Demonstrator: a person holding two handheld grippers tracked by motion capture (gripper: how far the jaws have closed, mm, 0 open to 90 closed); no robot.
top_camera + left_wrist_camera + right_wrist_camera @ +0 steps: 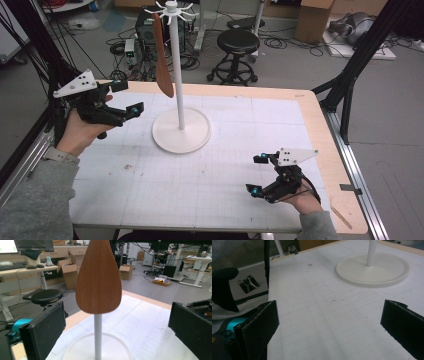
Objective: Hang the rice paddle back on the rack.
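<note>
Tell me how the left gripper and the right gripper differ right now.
The left gripper is raised and aimed at the wooden spatula hanging from the white stand; the right gripper sits low near the table edge, facing bare mat. The left is close to the stand, the right farther away. Both are open and hold nothing.

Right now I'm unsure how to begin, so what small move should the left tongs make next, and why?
Probably ease the left tongs forward toward the flat wooden spatula hanging from the white hook stand. Their jaws are open, and the left gripper view has the spatula blade centred ahead of them, not yet between them. The right tongs sit far off.
</note>
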